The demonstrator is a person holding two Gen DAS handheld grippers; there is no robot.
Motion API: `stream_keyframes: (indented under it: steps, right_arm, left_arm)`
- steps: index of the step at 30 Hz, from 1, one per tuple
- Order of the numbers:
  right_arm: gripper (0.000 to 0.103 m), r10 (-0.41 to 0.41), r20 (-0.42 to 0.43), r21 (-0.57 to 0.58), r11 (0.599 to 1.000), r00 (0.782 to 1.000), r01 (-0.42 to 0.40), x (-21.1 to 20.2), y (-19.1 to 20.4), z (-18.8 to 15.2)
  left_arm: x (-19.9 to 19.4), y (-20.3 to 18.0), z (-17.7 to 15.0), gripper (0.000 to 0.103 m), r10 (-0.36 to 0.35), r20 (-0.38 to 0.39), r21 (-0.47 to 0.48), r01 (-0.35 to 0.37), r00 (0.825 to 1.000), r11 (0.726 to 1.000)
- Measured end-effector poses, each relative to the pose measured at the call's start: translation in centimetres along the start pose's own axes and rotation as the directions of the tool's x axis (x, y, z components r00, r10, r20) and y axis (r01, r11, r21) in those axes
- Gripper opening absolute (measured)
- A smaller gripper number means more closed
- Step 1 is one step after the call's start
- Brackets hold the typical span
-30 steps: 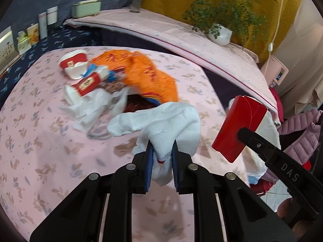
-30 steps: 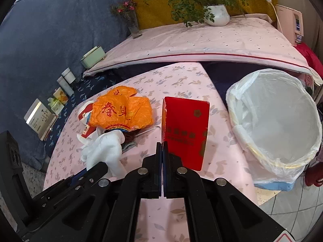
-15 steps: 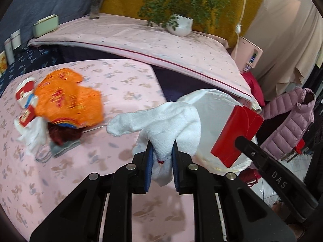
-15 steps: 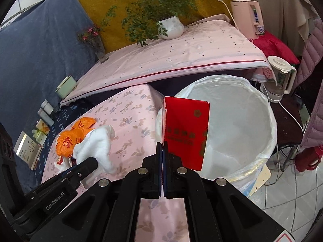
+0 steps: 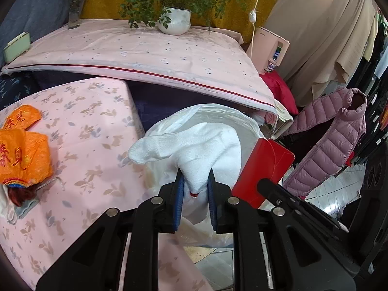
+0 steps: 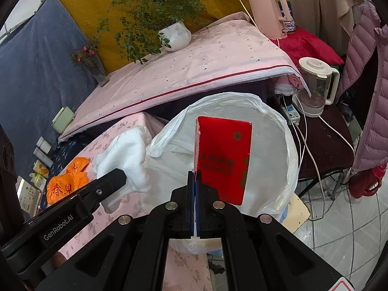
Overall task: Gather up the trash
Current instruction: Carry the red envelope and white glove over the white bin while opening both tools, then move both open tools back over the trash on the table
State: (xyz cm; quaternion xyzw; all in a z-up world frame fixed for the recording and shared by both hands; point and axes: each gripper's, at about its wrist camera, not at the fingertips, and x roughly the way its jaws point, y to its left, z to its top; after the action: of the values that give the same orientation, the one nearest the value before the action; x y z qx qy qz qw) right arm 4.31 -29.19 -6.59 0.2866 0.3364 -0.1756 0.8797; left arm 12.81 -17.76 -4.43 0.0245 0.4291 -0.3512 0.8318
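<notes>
Right wrist: left gripper (image 6: 114,179) arm reads "GenRobot.AI".

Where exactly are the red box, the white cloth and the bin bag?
red box (image 6: 222,155), right wrist view, middle of its front face.
white cloth (image 5: 194,148), left wrist view, its bunched middle.
bin bag (image 6: 289,145), right wrist view, its right rim.

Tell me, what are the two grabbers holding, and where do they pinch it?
The left gripper pinches the white cloth by a bunched lower fold. The right gripper pinches the red box at its bottom left edge.
</notes>
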Motion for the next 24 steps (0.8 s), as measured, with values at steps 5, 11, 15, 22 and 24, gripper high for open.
stream_keyframes:
  steps: [5,11,15,22,24]
  right_arm:
    - [0.004,0.002,-0.005,0.007,1.000,1.000,-0.002,0.8,-0.9,0.6]
    - [0.023,-0.017,0.017,-0.007,1.000,1.000,0.017,0.9,-0.8,0.6]
    - [0.026,-0.009,0.016,0.000,1.000,1.000,0.009,0.9,-0.8,0.5]
    - [0.029,-0.021,0.019,-0.031,0.999,1.000,0.021,0.7,0.3,0.1]
    - [0.030,-0.018,0.019,-0.039,0.999,1.000,0.019,0.7,0.7,0.0]
  left_arm:
    - [1.4,-0.6,0.5,0.048,-0.004,0.001,-0.006,0.004,1.000,1.000]
    - [1.3,-0.4,0.5,0.059,0.017,0.026,-0.014,-0.017,1.000,1.000]
    - [1.0,0.5,0.3,0.059,0.037,0.029,-0.030,-0.036,0.999,0.999]
    - [-0.1,2.2,-0.3,0.059,0.072,0.041,-0.073,-0.069,0.997,0.995]
    - [-0.6,2.8,-0.4,0.059,0.086,0.046,-0.085,-0.082,0.995,0.993]
